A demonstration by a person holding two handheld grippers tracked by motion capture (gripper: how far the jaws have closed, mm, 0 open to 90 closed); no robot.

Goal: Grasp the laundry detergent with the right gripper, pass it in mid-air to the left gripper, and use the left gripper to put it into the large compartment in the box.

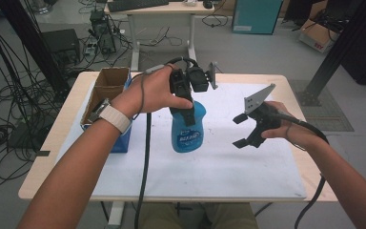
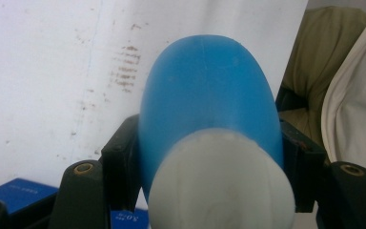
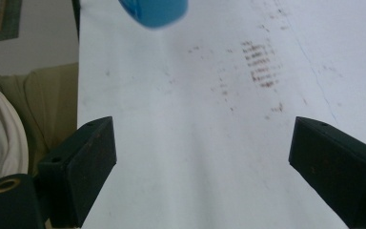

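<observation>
Bottle (image 1: 188, 129) of blue plastic stands upright on the bench (image 1: 228, 167), clamped near its top by the left claw (image 1: 185, 112) to steady it, while the right claw (image 1: 240, 130) hangs wide and empty beside it.

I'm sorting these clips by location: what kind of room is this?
Probably a lab or workshop, not a home. Loose cables sprawl over the bare floor, a desk with a keyboard stands behind, and the table carries a white work mat.
</observation>
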